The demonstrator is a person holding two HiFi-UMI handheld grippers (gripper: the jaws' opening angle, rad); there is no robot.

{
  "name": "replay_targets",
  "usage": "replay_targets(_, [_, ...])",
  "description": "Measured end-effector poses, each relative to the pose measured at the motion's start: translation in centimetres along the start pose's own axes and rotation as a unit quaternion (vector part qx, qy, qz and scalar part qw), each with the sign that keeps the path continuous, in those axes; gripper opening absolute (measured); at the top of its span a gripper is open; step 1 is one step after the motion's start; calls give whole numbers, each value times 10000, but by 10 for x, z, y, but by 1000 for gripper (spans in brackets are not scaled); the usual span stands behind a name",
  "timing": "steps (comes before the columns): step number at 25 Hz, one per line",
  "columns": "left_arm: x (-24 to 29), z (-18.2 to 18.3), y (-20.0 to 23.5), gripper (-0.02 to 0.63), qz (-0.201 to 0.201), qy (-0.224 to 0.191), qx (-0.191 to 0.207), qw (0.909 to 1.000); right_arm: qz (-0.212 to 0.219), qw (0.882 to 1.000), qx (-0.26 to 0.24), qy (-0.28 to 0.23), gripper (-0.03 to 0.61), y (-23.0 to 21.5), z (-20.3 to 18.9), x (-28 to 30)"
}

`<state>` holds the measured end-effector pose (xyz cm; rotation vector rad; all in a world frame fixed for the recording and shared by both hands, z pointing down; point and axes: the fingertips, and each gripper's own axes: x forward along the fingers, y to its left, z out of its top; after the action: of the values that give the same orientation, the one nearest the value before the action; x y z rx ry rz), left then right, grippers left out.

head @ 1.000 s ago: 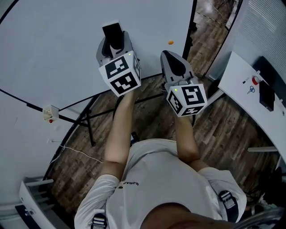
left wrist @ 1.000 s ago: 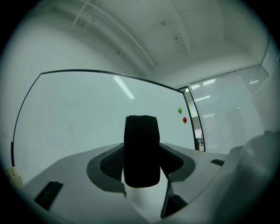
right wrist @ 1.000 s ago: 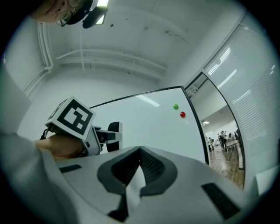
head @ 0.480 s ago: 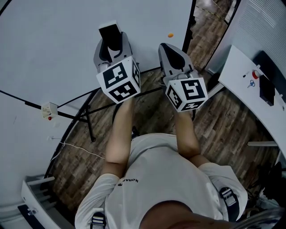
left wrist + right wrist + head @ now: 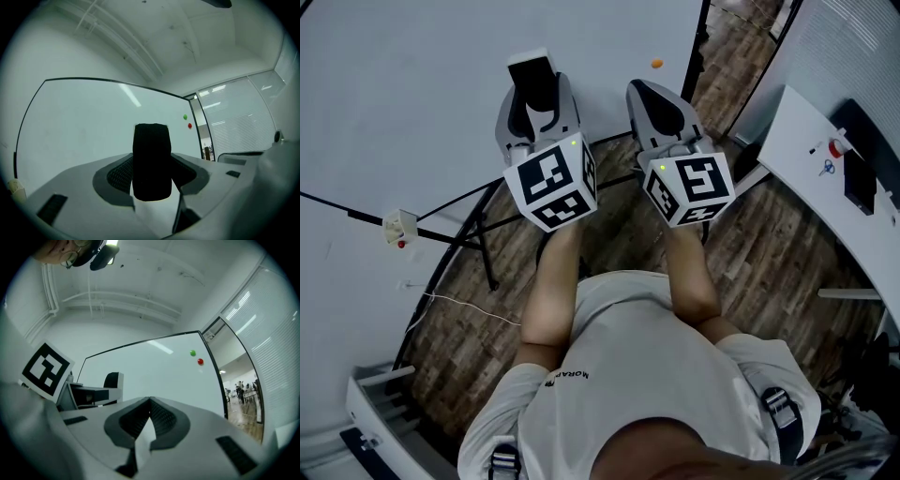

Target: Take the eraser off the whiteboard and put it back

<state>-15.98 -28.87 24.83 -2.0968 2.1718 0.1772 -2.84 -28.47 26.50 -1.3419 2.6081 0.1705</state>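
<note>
The L hand-held gripper [image 5: 536, 105] has the black eraser [image 5: 532, 77] squeezed between its jaws, which stand wide round it. It holds the eraser up in front of the whiteboard [image 5: 403, 103]. The R hand-held gripper [image 5: 654, 101] is just beside it, w/ jaws pressed together & nothing in them. A green dot [image 5: 192, 353] & a red dot [image 5: 200, 362] sit on the board.

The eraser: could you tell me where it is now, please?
The eraser sits upper centre in the head view, gripped by the left gripper before the whiteboard, just left of the right gripper.
</note>
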Motion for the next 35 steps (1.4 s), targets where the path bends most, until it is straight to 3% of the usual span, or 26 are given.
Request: replay_targets(35, [-29, -23, -14, 226, -151, -4, 3, 9999, 102, 9997, -124, 182, 12, 12, -7, 5])
